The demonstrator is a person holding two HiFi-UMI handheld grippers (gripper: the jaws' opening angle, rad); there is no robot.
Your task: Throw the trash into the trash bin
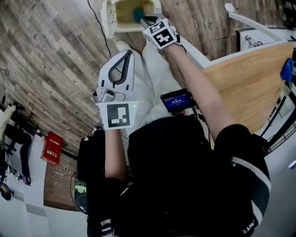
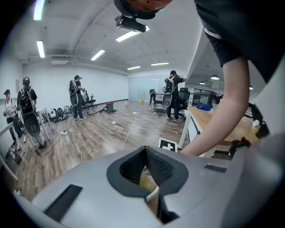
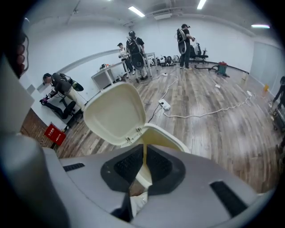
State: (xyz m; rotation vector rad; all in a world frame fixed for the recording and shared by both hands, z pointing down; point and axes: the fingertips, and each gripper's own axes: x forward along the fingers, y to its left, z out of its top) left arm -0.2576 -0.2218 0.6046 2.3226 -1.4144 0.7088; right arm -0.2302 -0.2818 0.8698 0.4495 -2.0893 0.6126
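We are holding the empty, barely parted right tongs [image 1: 149, 21] over the open trash bin [image 1: 107, 21] at twelve o'clock; left tongs [image 1: 128, 54] closed, empty.

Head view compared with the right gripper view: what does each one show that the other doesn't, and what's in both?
Only the head view: a blue thing inside the bin, the left gripper held in front of the person's legs, the wooden table and a small lit screen. Only the right gripper view: other people standing across the room and a white cable on the floor. Both: the cream bin with its lid up, the right gripper by its opening, the red box and the wooden floor.
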